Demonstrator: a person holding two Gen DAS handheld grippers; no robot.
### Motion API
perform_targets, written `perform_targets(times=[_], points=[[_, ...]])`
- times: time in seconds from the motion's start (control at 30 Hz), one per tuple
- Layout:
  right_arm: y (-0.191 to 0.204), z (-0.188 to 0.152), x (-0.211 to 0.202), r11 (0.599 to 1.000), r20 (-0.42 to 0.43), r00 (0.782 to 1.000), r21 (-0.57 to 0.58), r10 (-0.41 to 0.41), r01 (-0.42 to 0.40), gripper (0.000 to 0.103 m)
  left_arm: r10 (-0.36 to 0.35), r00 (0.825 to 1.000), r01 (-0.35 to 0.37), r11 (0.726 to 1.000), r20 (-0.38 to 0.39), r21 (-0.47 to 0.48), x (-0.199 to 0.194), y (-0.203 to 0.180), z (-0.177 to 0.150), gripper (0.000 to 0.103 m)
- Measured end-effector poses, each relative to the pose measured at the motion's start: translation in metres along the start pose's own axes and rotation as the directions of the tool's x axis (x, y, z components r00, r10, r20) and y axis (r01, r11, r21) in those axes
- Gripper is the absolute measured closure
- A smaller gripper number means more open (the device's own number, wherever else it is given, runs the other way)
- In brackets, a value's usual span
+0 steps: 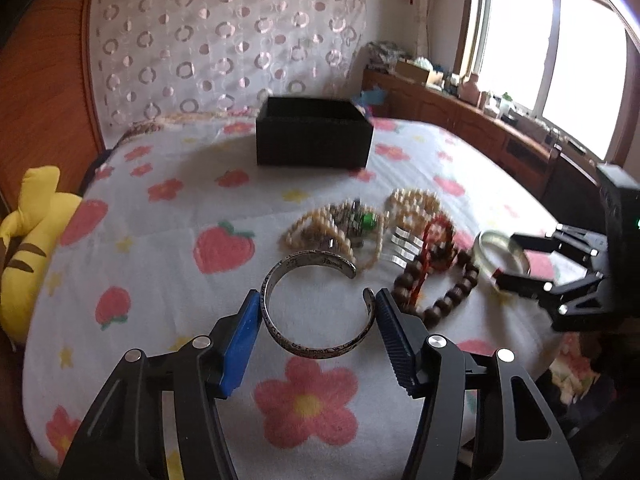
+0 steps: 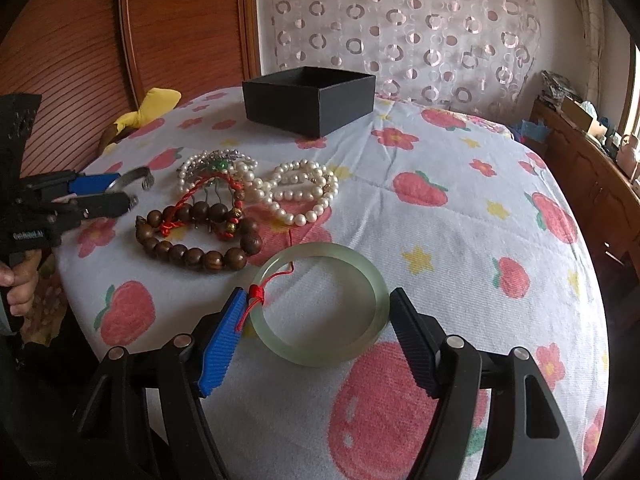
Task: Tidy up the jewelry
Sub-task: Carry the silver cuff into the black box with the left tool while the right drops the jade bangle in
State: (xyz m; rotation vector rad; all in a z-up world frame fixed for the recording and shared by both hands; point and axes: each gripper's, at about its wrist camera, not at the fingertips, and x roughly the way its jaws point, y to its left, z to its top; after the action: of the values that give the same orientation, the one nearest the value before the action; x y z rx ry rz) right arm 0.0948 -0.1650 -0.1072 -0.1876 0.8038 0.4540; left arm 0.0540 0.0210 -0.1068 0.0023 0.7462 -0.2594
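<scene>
The left hand-held gripper point(image 1: 316, 312) stands around the silver cuff bracelet point(image 1: 316, 304), one pad on each side. The blue pad touches the left side of the cuff and the black pad touches its open end on the right, so I judge that the jaws are clamped on it. The right hand-held gripper point(image 2: 316, 320) stands around the jade bangle point(image 2: 320, 304). The blue pad meets the bangle at its red cord, and the black pad is against the opposite edge; it seems clamped too, but the contact on the black side is hard to confirm.

Both pieces lie on the bed point(image 2: 460, 208), in front of the black box point(image 2: 310, 100), which stands open at the far side of the bed. Between the box and the two bracelets lies a heap: wooden beads point(image 2: 200, 240) and pearl strands point(image 2: 296, 192).

To do this step well, I think each piece should be lifted straight up, with the pads kept on the widest part of the ring, because a round smooth bangle can slip out. The cuff is open at one side and may turn in the grip.

The right wrist view shows the person's hand point(image 2: 20, 280) on the left gripper's handle. The left wrist view alone shows the window point(image 1: 552, 48), and the yellow plush toy point(image 1: 36, 240) left of the box.
</scene>
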Motion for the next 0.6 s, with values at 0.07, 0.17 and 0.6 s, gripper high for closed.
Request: perform_targets(times=[0.07, 0.17, 0.6], points=[[0.0, 0.002, -0.003, 1.0, 0.013, 1.0, 0.0, 0.003, -0.003, 0.029, 0.004, 1.0, -0.004, 1.0, 0.018, 0.007, -0.003, -0.001, 0.007, 0.047], [0.0, 0.007, -0.007, 1.0, 0.029, 1.0, 0.0, 0.006, -0.006, 0.029, 0.008, 0.999, -0.009, 1.0, 0.039, 0.021, -0.004, -0.003, 0.022, 0.047], [-0.018, 0.043, -0.009, 1.0, 0.09, 0.996, -0.013, 0.011, -0.01, 0.029, 0.009, 0.993, -0.018, 0.997, 0.121, 0.074, 0.029, -0.011, 0.11, 0.047]])
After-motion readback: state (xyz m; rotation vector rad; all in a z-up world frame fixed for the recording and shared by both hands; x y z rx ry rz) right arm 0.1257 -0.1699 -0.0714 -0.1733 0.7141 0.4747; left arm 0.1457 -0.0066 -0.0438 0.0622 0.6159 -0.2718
